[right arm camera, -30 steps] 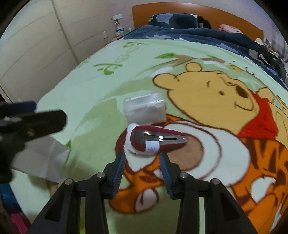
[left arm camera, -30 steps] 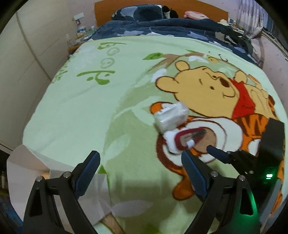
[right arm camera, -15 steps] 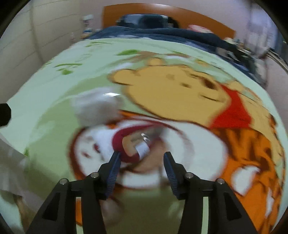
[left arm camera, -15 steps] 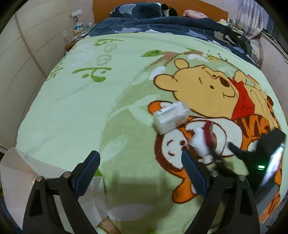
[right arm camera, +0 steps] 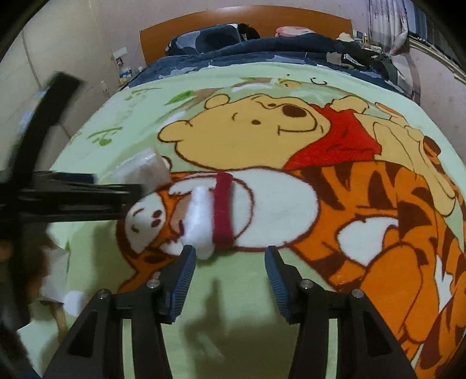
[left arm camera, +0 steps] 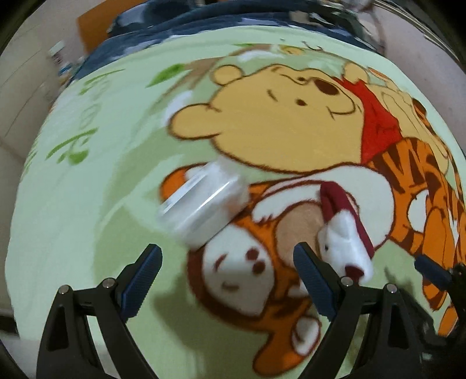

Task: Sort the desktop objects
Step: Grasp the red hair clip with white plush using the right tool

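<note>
A dark red hair clip with white fluffy trim [right arm camera: 214, 217] lies on the cartoon blanket [right arm camera: 291, 145], just ahead of my open, empty right gripper [right arm camera: 228, 262]. The clip also shows in the left wrist view [left arm camera: 345, 233], right of the right fingertip. A white tissue pack [left arm camera: 204, 204] lies ahead of my open, empty left gripper [left arm camera: 227, 266]; it also shows in the right wrist view [right arm camera: 142, 170], partly behind the left gripper's black frame [right arm camera: 58, 198].
White paper [right arm camera: 49, 288] hangs at the blanket's near left edge. A dark blue quilt [right arm camera: 262, 55] and wooden headboard [right arm camera: 247, 20] lie at the far end. A wall runs along the left side.
The right gripper let go of the hair clip, opened wider and backed off; the clip now lies turned lengthwise. The left gripper moved forward toward the tissue pack.
</note>
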`<move>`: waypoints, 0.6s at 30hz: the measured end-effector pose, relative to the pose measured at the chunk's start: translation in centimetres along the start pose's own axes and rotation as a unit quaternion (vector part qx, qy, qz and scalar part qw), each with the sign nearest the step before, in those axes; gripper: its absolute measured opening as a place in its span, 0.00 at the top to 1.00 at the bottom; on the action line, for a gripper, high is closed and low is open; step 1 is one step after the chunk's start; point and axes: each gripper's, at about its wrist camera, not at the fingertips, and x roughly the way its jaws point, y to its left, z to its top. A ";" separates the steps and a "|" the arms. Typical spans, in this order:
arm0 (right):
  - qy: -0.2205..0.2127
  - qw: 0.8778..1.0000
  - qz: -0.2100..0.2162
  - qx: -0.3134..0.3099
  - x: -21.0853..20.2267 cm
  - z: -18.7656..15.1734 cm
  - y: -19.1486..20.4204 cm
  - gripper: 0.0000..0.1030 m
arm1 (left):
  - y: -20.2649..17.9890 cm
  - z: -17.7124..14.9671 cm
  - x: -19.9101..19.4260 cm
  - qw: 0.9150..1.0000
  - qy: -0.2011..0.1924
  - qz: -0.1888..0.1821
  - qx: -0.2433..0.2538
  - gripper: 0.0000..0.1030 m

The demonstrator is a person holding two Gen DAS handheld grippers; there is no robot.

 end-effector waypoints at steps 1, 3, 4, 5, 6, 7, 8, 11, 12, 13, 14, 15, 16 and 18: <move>-0.001 1.000 0.002 0.002 0.1 0.0 0.1 0.51 | -0.1 0.3 0.5 1.000 -0.003 -0.007 0.005 0.10; -0.001 1.000 -0.002 0.004 0.3 0.0 0.4 0.51 | 0.1 0.7 0.9 1.000 -0.007 -0.014 0.008 0.09; 0.002 1.000 -0.004 -0.001 0.8 0.2 0.7 0.51 | 0.3 0.8 0.9 1.000 -0.011 -0.014 0.008 0.07; 0.004 1.000 -0.006 -0.007 1.4 0.6 1.0 0.51 | 0.5 0.9 1.0 1.000 -0.015 -0.015 0.008 0.06; 0.007 1.000 -0.008 -0.012 1.9 0.9 1.2 0.51 | 0.7 1.1 1.0 1.000 -0.018 -0.015 0.009 0.06; 0.009 1.000 -0.010 -0.018 2.4 1.2 1.5 0.51 | 0.9 1.2 1.0 1.000 -0.022 -0.016 0.009 0.06; 0.012 1.000 -0.012 -0.024 3.0 1.5 1.7 0.51 | 1.1 1.4 1.0 1.000 -0.025 -0.016 0.009 0.06; 0.016 0.999 -0.007 -0.037 4.2 2.3 2.5 0.51 | 1.7 1.8 1.1 0.999 -0.036 -0.018 0.010 0.06; 0.017 0.999 -0.004 -0.043 4.5 2.4 3.0 0.51 | 1.9 1.9 1.1 0.999 -0.040 -0.018 0.010 0.06; 0.017 0.999 -0.003 -0.049 4.6 2.5 3.4 0.51 | 2.1 2.1 1.1 0.999 -0.043 -0.019 0.010 0.06; 0.017 0.998 -0.004 -0.054 4.7 2.5 3.8 0.51 | 2.3 2.2 1.1 0.999 -0.047 -0.019 0.010 0.06; 0.015 0.998 -0.006 -0.058 4.8 2.5 4.1 0.51 | 2.5 2.4 1.1 0.998 -0.051 -0.020 0.010 0.06; 0.014 0.998 -0.008 -0.062 4.8 2.4 4.4 0.50 | 2.7 2.5 1.2 0.998 -0.054 -0.020 0.011 0.06; 0.018 0.998 -0.017 -0.062 5.3 2.3 4.7 0.48 | 3.0 2.6 1.6 0.998 -0.052 -0.022 0.007 0.06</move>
